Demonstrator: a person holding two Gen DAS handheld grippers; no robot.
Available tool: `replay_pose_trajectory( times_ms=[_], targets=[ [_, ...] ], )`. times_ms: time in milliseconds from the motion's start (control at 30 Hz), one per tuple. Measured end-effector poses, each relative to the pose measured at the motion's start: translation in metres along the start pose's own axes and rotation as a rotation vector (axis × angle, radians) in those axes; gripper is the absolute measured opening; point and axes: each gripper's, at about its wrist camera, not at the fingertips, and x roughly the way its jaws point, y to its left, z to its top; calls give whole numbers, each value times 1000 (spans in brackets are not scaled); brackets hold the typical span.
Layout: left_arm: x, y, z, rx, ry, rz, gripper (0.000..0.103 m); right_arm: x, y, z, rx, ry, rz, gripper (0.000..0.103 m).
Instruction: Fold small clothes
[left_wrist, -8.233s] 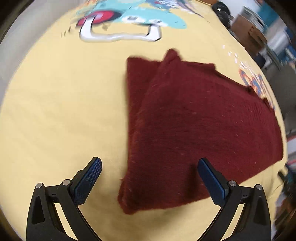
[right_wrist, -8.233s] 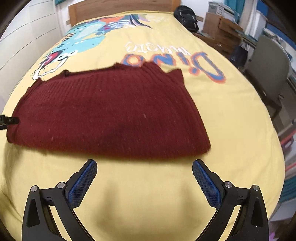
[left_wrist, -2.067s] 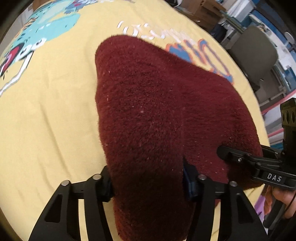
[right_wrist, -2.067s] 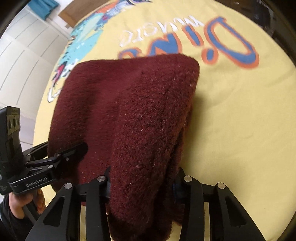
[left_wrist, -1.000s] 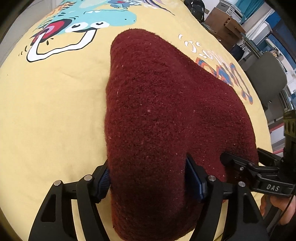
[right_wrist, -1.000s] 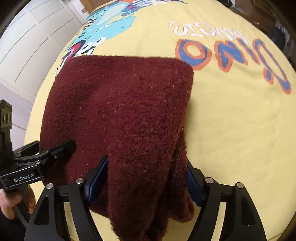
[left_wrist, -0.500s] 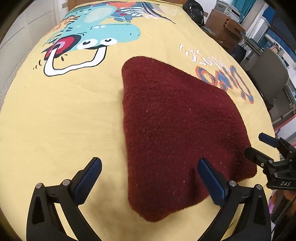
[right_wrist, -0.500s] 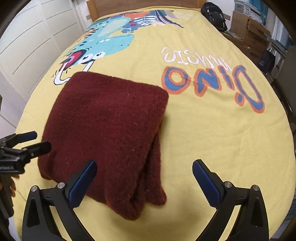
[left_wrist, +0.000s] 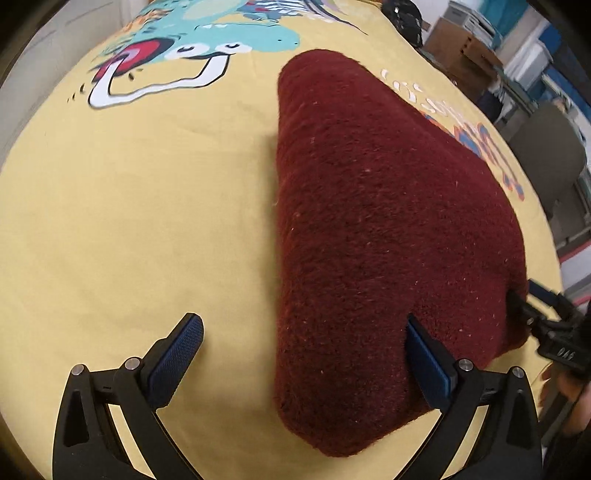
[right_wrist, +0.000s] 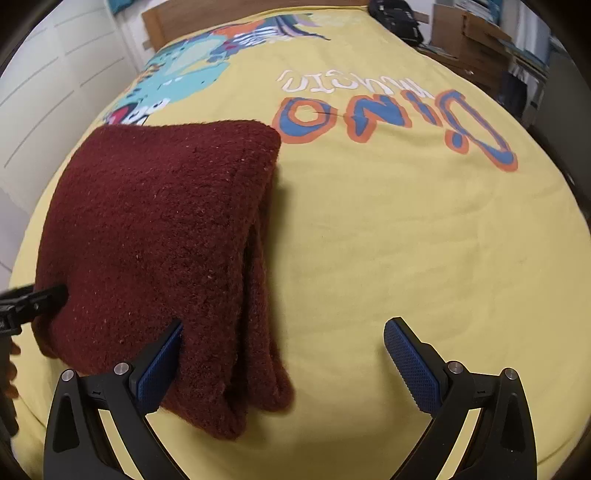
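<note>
Maroon knit sweater (right_wrist: 159, 236) folded, lying on yellow dino bedspread (right_wrist: 388, 240) | left gripper (left_wrist: 303, 354) spread, empty | right gripper (right_wrist: 282, 356) spread, empty | advice: square loose layered edge nearest bedspread's lettering, press flat

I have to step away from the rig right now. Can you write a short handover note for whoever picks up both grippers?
Left gripper: open, holding nothing; one finger lies against the sweater's near edge.
Right gripper: open, holding nothing; one finger lies against the sweater too.
Dark red sweater: folded into a thick stack, lying flat on the yellow bedspread.
Done: the sweater looks folded and set down.
Left: probably only tidying the layered edge, if needed.
</note>
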Motion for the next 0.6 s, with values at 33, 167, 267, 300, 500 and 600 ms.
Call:
replay_pose_trajectory(
  times_ms=[33, 167, 267, 300, 500, 600],
  targets=[
    [-2, -1, -1, -5, -7, 2, 103, -2, 0, -1, 12, -6, 2, 102],
    [-23, -8, -5, 8, -47, 43, 102, -28, 6, -4, 21, -53, -4, 102],
    [-48, -12, -11, 6, -89, 69, 102, -59, 10, -4, 23, -98, -8, 102],
    [-56, -13, -14, 3, -104, 71, 102, -68, 12, -5, 20, -110, -8, 103],
    [-119, -21, -36, 16, -183, 130, 102, -132, 17, -17, -14, -168, -61, 102],
    [-148, -24, -49, 8, -221, 155, 102, -160, 17, -32, -18, -184, -85, 103]
  ],
)
